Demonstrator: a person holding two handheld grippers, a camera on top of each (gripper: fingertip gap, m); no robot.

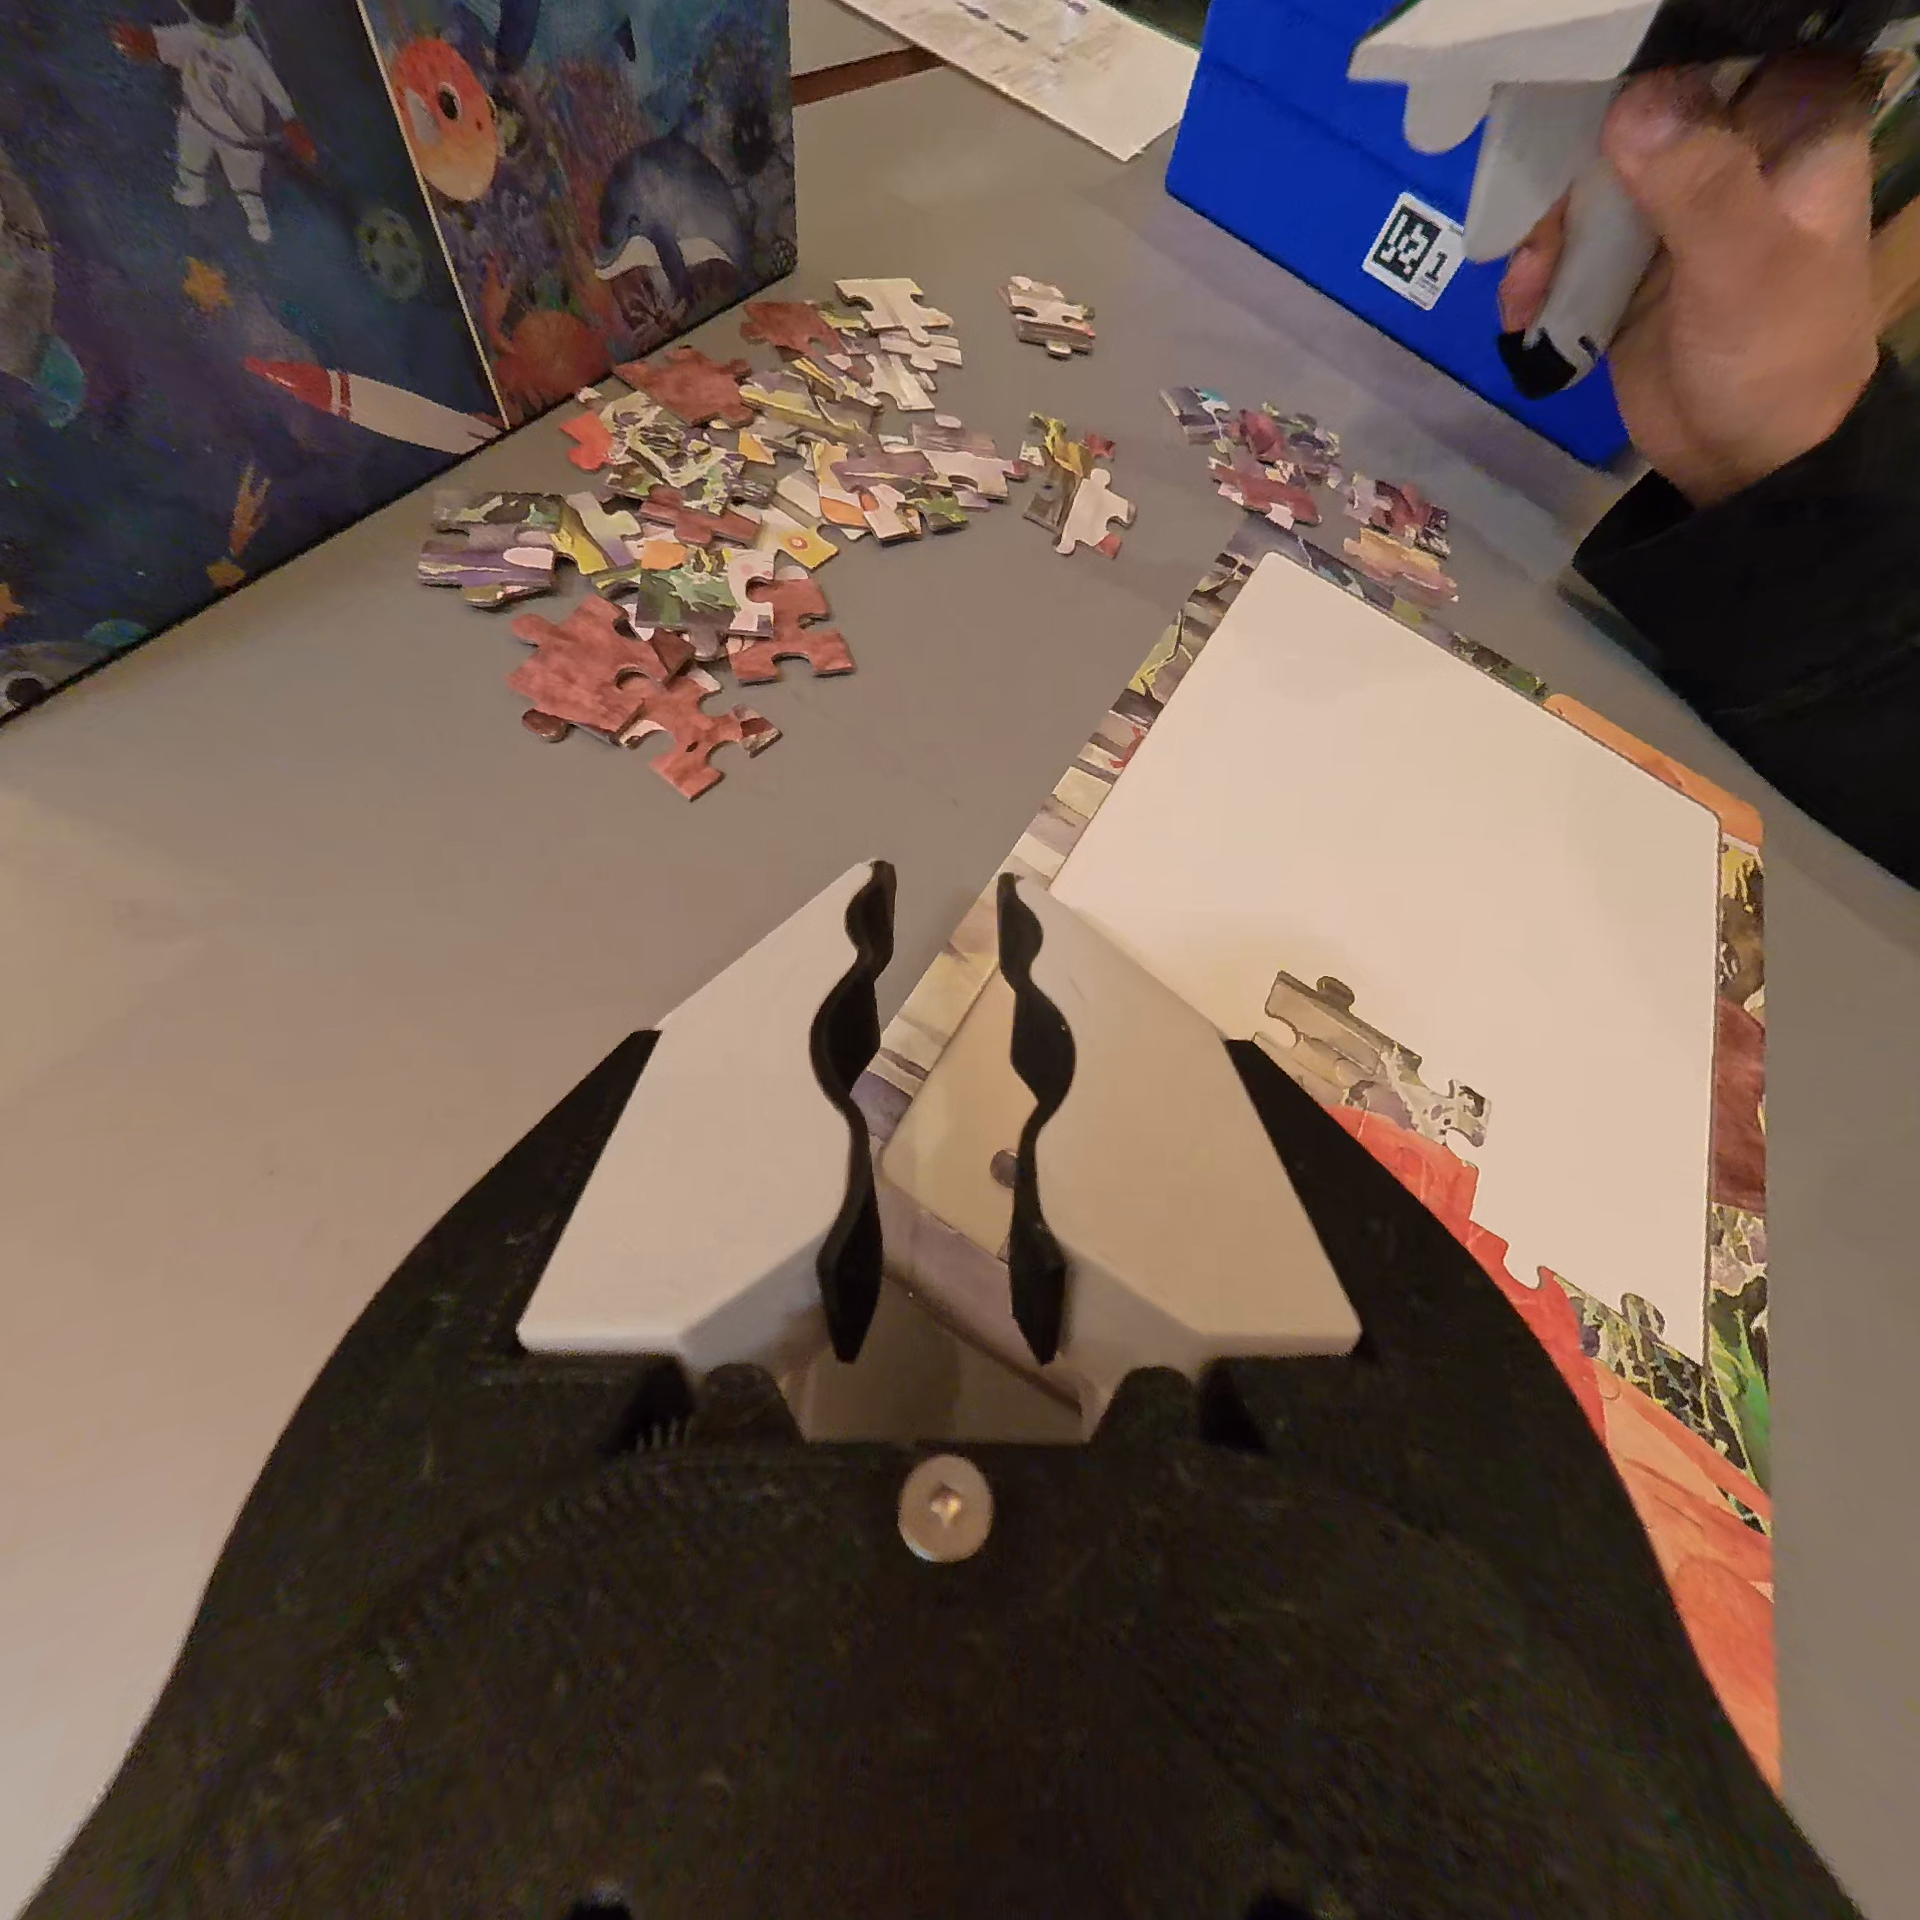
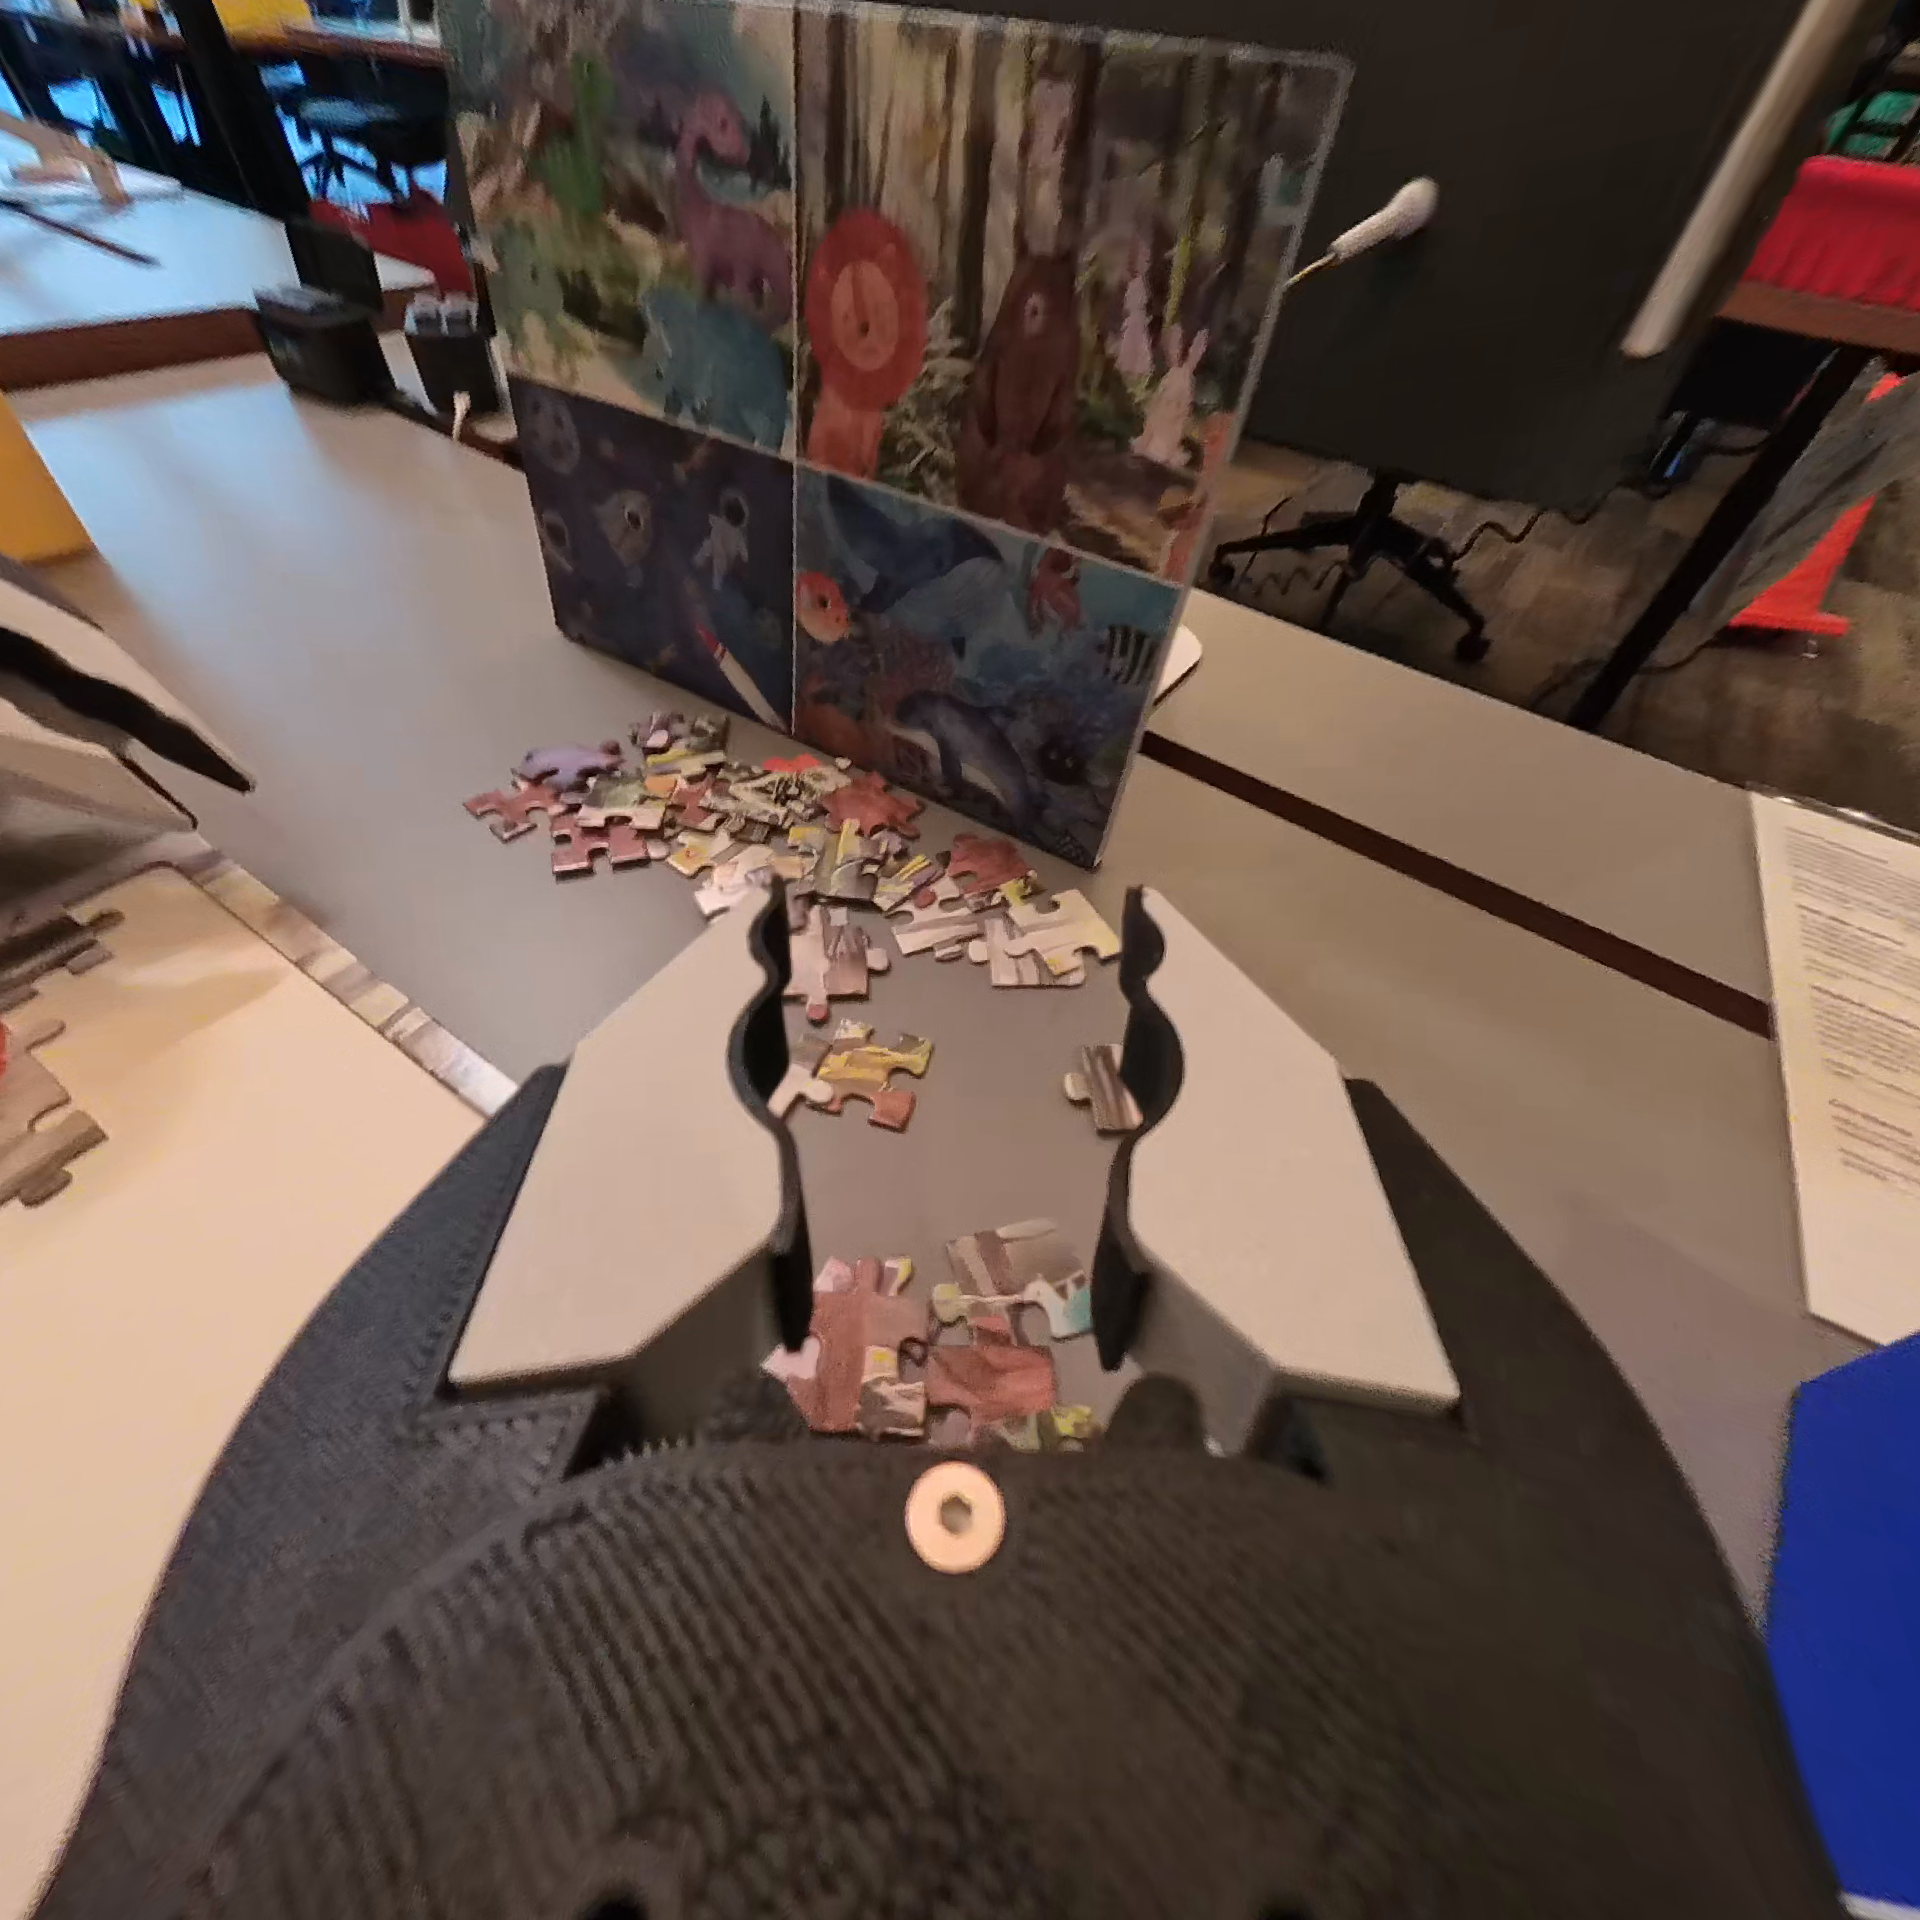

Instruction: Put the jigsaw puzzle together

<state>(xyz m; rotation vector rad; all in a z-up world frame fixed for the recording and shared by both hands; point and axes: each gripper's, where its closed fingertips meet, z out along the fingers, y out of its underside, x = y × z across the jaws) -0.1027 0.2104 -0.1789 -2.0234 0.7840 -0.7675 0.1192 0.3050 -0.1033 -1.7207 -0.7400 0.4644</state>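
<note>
Left gripper (image 1: 945,894) is hovering low over the near-left corner of the tray (image 1: 1382,831), fingers slightly parted, a narrow gap showing between the black pads (image 1: 862,1101), nothing pinched. Tray is lying flat on the grey table (image 1: 260,987), mostly bare white inside, with a patch of joined pieces (image 1: 1382,1081) sitting at its 6 o'clock end and orange assembled area running along the near edge. Main pile (image 1: 717,499) of loose pieces is lying at 11 o'clock of the left gripper, well apart from it; a smaller cluster (image 1: 1320,488) is sitting at 1 o'clock, just beside the tray's far corner. Box (image 1: 312,260) with printed pictures is standing upright at 10 o'clock behind the pile. Right gripper (image 2: 951,904) is hanging above the table with fingers spread wide, empty; a few pieces (image 2: 935,1340) are lying below between its fingers, and one lone piece (image 2: 868,1070) farther ahead at 12 o'clock. Blue bin (image 1: 1351,208) is sitting at 1 o'clock in the left view, paper sheet (image 2: 1839,1039) at 3 o'clock in the right view.
</note>
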